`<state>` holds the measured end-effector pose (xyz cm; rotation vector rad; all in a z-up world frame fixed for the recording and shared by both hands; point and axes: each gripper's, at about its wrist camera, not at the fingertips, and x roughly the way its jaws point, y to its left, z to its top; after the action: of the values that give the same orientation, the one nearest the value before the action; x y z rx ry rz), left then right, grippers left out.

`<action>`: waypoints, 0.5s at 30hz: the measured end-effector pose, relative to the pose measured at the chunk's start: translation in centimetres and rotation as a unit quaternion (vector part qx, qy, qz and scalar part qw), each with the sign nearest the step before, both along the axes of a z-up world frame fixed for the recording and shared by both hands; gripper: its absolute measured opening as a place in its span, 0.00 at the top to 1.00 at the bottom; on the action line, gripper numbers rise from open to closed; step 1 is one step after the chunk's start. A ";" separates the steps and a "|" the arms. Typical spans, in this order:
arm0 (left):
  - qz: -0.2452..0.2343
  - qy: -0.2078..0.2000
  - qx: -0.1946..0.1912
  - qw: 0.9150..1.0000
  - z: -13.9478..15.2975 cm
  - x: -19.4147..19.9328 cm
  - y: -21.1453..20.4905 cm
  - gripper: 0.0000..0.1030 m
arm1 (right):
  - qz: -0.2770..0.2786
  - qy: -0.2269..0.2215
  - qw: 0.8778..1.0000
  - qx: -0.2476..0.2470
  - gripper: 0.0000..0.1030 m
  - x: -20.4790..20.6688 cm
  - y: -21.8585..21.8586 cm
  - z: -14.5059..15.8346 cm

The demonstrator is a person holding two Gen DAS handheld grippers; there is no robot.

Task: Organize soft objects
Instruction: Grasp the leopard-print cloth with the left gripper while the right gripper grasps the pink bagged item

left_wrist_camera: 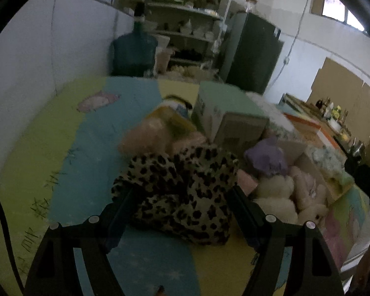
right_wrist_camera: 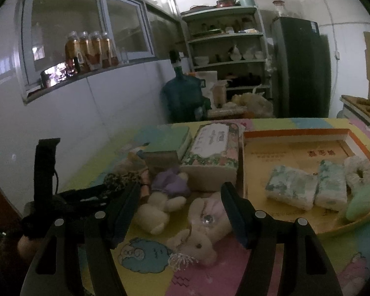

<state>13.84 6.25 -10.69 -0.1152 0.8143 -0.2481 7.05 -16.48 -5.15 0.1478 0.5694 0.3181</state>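
Soft toys are lying on the play mat (right_wrist_camera: 246, 266) beside the tray (right_wrist_camera: 293, 135), probably awaiting sorting. Left gripper (left_wrist_camera: 182, 192) is hanging over the leopard-print cloth (left_wrist_camera: 180, 192) with its jaws spread wide on either side, gripping nothing. Right gripper (right_wrist_camera: 180, 192) is hovering, jaws likewise wide and empty, above the rabbit (right_wrist_camera: 204, 231), whose long axis is running toward the camera, head nearest. Folded cloths (right_wrist_camera: 291, 190) are already sitting in the tray.
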 end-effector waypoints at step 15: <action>0.003 -0.019 -0.048 0.999 -0.2 -1.2 1.8 0.84 | 0.036 0.020 0.999 0.007 0.32 1.2 2.3 -0.8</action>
<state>12.61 8.08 -10.88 -0.2024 0.7653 -0.2826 8.24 -14.19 -5.91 0.1484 0.6132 0.3907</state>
